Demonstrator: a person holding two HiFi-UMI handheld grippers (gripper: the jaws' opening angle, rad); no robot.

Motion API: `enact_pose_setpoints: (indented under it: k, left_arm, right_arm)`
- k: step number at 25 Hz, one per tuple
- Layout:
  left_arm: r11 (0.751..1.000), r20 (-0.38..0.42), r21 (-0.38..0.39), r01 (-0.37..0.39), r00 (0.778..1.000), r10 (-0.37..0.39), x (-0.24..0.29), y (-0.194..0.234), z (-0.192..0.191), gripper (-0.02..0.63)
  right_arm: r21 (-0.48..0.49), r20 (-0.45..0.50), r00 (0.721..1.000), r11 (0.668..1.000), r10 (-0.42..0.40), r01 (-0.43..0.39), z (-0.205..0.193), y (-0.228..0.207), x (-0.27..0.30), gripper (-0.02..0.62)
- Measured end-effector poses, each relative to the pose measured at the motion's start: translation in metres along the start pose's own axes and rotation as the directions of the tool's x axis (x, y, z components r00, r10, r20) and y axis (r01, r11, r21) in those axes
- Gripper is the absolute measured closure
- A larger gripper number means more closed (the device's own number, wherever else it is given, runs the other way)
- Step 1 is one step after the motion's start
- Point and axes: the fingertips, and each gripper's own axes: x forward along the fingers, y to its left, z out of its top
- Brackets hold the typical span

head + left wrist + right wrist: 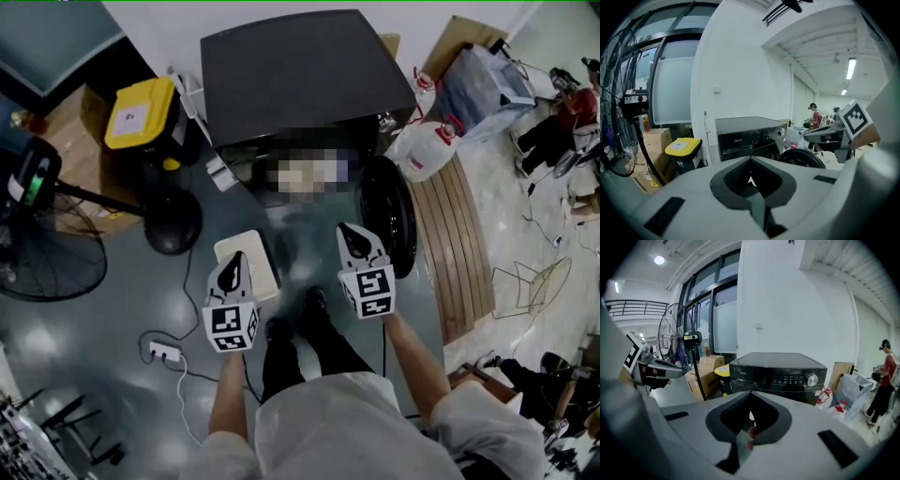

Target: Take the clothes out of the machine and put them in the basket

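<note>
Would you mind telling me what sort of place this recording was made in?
Probably a workshop or lab hall rather than a home laundry: a washing machine stands on a bare grey floor, with a big standing fan and cardboard boxes beside it.

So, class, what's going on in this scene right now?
A person stands facing a black washing machine, its door swung open to the right. The left tongs and right tongs are both shut and empty, held short of the machine. A white basket sits near the left tongs.
</note>
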Motion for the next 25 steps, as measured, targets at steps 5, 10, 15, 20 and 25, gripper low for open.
enact_pose_setpoints:
  k: [5,10,15,20,25]
  left_arm:
    - [1.000,-0.010,-0.004,0.019,1.000,-0.019,0.020,0.000,-0.015,0.588]
    - [0.998,-0.019,-0.012,0.057,0.998,-0.057,0.036,0.003,-0.037,0.588]
    - [0.996,-0.026,-0.016,0.091,0.996,-0.091,0.054,0.010,-0.062,0.588]
    - [0.994,-0.029,-0.002,0.111,0.993,-0.111,0.069,0.019,-0.084,0.588]
    - [0.993,-0.026,0.000,0.122,0.992,-0.122,0.085,0.021,-0.106,0.588]
  right_arm:
    - [0.009,0.002,1.000,1.000,-0.018,0.018,-0.015,-0.008,0.015,0.571]
    - [0.008,0.002,0.999,0.999,-0.045,0.045,-0.031,-0.007,0.030,0.571]
    - [0.011,-0.012,0.998,0.998,-0.065,0.065,-0.053,-0.001,0.047,0.571]
    - [0.026,-0.004,0.997,0.997,-0.072,0.072,-0.074,0.009,0.064,0.571]
    - [0.043,0.010,0.997,0.996,-0.075,0.075,-0.095,0.014,0.084,0.571]
